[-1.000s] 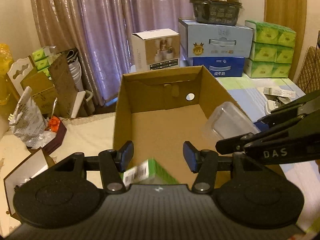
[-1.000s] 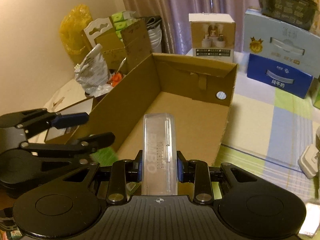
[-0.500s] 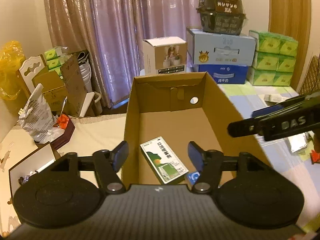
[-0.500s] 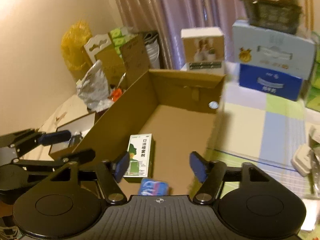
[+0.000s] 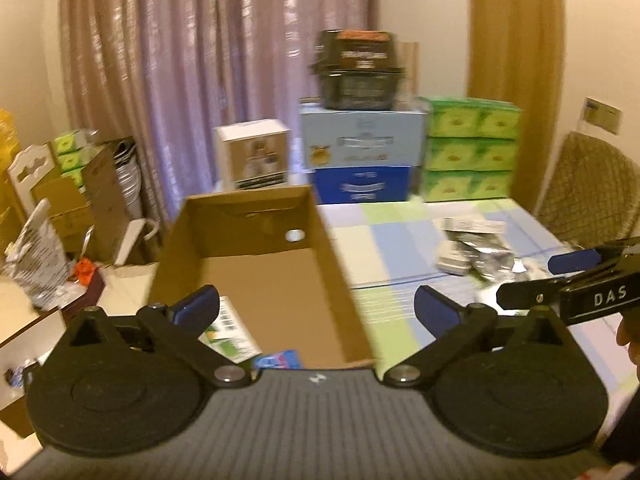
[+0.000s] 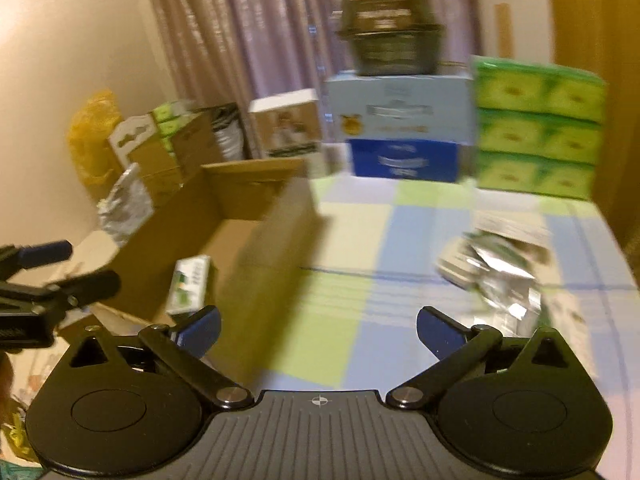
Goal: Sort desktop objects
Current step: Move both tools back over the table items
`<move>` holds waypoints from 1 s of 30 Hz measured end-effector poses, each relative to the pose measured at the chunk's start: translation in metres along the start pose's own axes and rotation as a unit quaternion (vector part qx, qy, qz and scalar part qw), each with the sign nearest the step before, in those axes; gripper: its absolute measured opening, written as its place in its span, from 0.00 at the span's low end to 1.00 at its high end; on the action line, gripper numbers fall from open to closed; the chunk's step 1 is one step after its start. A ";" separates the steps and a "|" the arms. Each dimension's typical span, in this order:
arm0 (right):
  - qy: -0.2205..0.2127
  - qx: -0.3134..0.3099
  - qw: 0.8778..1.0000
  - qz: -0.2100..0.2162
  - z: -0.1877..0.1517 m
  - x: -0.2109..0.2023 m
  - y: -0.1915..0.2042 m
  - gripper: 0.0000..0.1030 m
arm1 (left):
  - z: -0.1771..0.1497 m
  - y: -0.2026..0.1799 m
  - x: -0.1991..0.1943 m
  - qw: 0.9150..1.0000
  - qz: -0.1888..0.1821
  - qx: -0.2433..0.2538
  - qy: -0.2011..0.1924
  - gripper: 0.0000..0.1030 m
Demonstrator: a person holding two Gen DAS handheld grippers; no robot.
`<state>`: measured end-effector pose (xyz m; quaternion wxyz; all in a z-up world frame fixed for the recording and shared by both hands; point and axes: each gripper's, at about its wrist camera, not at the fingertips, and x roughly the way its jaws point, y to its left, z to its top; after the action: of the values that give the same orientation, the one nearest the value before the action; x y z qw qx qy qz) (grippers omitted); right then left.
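An open cardboard box [image 5: 332, 264] stands on the checked tablecloth, and it shows blurred in the right wrist view as the cardboard box [image 6: 272, 240]. Inside lie a green and white carton [image 5: 230, 330] and a small blue packet [image 5: 278, 359]; the carton [image 6: 188, 284] shows from the right too. My left gripper [image 5: 316, 310] is open and empty above the box's near right corner. My right gripper [image 6: 318, 330] is open and empty over the cloth, right of the box. A pile of silver packets and small items [image 5: 476, 252] lies on the table to the right.
Stacked boxes [image 5: 364, 164], a dark basket [image 5: 358, 70] and green tissue packs [image 5: 470, 150] line the table's far edge. A chair [image 5: 588, 192] stands at the right. Cartons and bags [image 5: 68, 208] crowd the floor left of the table.
The right gripper dropped the clear case into the box, and the left let go of the green carton. Both opened wide, drew back and swung right toward the pile of items.
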<state>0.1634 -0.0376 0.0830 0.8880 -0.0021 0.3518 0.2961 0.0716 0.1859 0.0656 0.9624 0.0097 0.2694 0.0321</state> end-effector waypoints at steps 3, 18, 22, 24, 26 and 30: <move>-0.002 0.030 0.999 -0.032 -0.021 -0.024 -0.031 0.98 | -0.003 -0.032 -0.003 1.000 -0.027 0.011 -0.002 0.99; -0.004 0.148 0.982 -0.121 -0.096 -0.075 -0.127 0.98 | -0.001 -0.139 0.027 0.991 -0.125 0.033 0.034 0.99; -0.009 0.164 0.979 -0.122 -0.101 -0.063 -0.138 0.98 | -0.002 -0.152 0.047 0.990 -0.130 0.032 0.050 0.99; -0.011 0.170 0.978 -0.124 -0.103 -0.055 -0.143 0.98 | -0.004 -0.156 0.061 0.990 -0.127 0.030 0.059 0.99; -0.013 0.176 0.976 -0.127 -0.104 -0.047 -0.149 0.98 | -0.007 -0.159 0.075 0.990 -0.119 0.025 0.068 0.99; -0.013 0.172 0.976 -0.133 -0.107 -0.025 -0.153 0.94 | -0.019 -0.162 0.106 0.990 -0.111 0.015 0.088 0.99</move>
<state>0.1627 -0.1997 -0.0129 0.9109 0.1080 0.3826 0.1101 0.1608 0.0317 -0.0116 0.9321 -0.0085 0.3534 -0.0787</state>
